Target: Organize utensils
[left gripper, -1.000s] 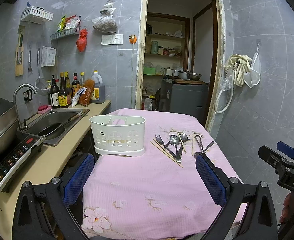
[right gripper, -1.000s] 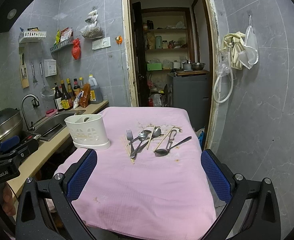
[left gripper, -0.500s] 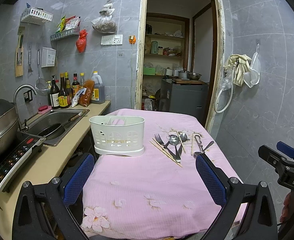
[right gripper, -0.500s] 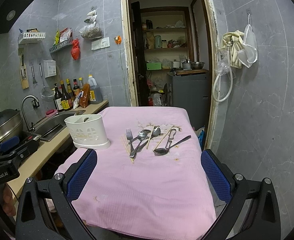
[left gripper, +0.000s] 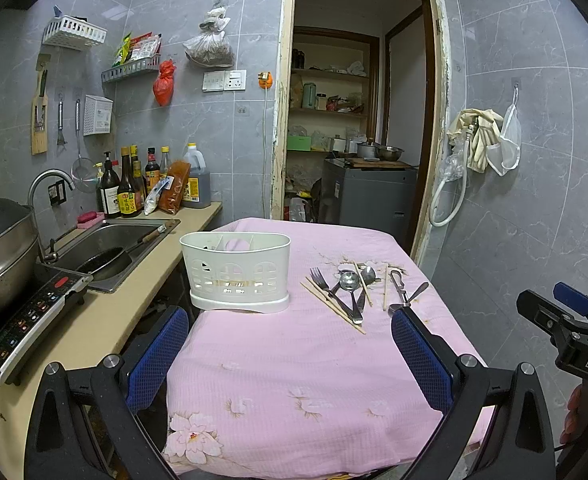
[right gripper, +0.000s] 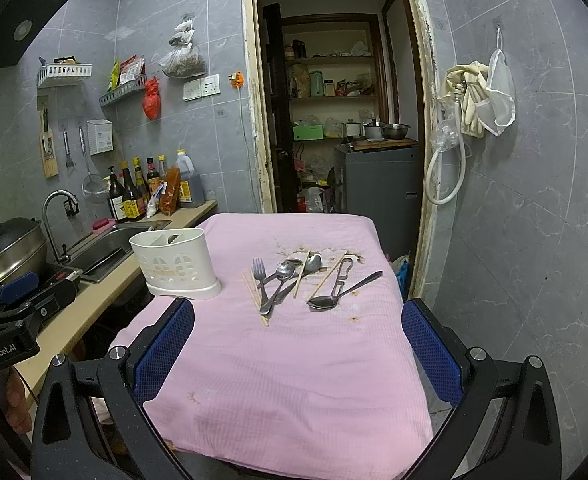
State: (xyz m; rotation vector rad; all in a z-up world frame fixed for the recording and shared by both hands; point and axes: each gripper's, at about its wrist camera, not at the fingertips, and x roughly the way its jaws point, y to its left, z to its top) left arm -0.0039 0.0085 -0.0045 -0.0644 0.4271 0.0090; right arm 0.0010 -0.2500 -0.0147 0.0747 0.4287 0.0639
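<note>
A white slotted utensil caddy [left gripper: 236,276] [right gripper: 176,264] stands on the pink tablecloth [left gripper: 294,364] at the table's left side. To its right lies a loose pile of a fork [left gripper: 318,280] [right gripper: 260,272], spoons [left gripper: 349,282] [right gripper: 321,301], a peeler [right gripper: 341,276] and wooden chopsticks [left gripper: 331,308] [right gripper: 256,298]. My left gripper [left gripper: 290,344] is open and empty, above the near part of the table. My right gripper [right gripper: 297,344] is open and empty, also short of the pile.
A counter on the left holds a sink [left gripper: 106,244], an induction cooker [left gripper: 26,320] with a pot, and several sauce bottles [left gripper: 128,188]. An open doorway [left gripper: 353,140] lies behind the table. A tiled wall with a hose [right gripper: 445,176] is on the right.
Almost nothing differs. The right wrist view has shifted very slightly. Both grippers stay open and hold nothing.
</note>
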